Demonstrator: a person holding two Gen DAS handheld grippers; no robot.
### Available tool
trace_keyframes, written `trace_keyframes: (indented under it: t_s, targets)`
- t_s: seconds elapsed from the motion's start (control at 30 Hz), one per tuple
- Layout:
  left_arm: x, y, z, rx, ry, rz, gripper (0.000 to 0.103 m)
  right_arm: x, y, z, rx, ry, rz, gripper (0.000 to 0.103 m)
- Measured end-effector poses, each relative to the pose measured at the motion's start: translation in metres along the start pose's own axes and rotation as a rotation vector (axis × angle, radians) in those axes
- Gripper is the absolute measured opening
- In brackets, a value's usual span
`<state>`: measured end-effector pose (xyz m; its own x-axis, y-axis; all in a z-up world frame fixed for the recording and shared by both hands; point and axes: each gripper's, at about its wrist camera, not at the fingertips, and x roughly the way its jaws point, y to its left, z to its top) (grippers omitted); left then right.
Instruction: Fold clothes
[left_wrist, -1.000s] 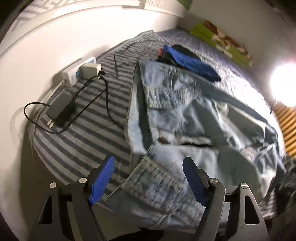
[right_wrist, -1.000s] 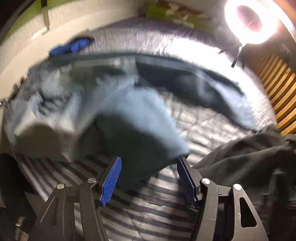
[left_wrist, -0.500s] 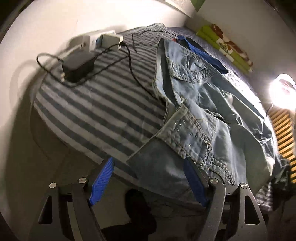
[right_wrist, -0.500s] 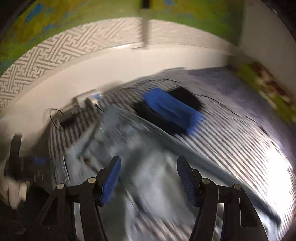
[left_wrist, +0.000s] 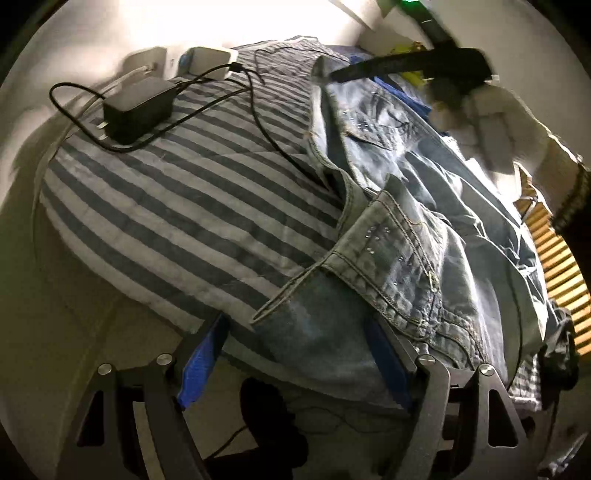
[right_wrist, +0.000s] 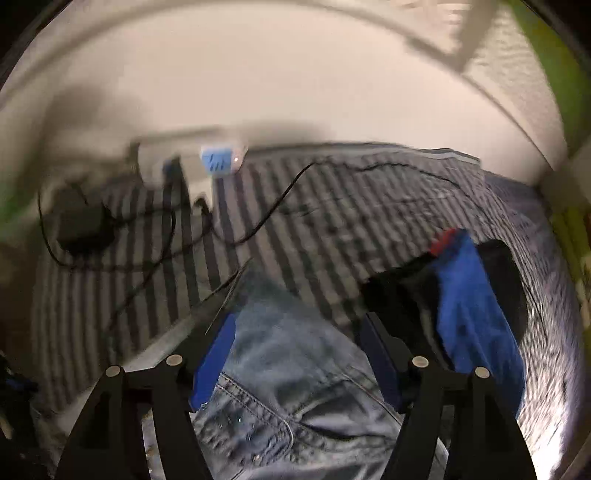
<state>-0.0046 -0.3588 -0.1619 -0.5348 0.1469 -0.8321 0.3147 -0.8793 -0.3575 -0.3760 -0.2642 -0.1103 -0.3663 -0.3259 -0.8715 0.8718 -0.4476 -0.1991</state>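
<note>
The jeans (left_wrist: 406, 236) lie crumpled on the striped bed cover (left_wrist: 177, 192), their studded waistband corner hanging over the near edge of the bed. My left gripper (left_wrist: 295, 354) is released, its blue pads standing either side of that overhanging corner without pressing it. From the right wrist view, blurred by motion, I see the far end of the denim (right_wrist: 295, 362) between the pads of my right gripper (right_wrist: 295, 354); its jaws have just been opening, and they stand spread with no grip on the cloth. In the left wrist view that right gripper (left_wrist: 417, 66) and the pale-gloved hand (left_wrist: 491, 122) holding it hover over the far end of the jeans. Just beside them on the right lies a folded blue garment (right_wrist: 476, 317) on dark clothes. To the left, the stripes run bare until the black adapter (left_wrist: 136, 107), its looping cable and the white power strip (left_wrist: 210, 62) against the wall. A slatted wooden panel (left_wrist: 561, 266) borders the right edge.
</note>
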Motion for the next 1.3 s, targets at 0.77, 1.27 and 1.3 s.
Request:
trace_keyframes:
  t_s: [0.77,1.27,1.3]
  targets:
    - [-0.044,0.005,-0.01,-0.007,-0.052,-0.017,0.005,-0.003,-0.033,0.023,0.181,-0.053,-0.088,0.002]
    - [-0.068,0.015,0.004,-0.031,-0.054,0.122,0.024,-0.1,-0.059,-0.023,0.252,-0.113,-0.037,0.044]
    - [-0.072,0.014,0.009,-0.027,-0.07,0.11,0.027,-0.12,-0.064,-0.036,0.267,-0.127,-0.032,0.045]
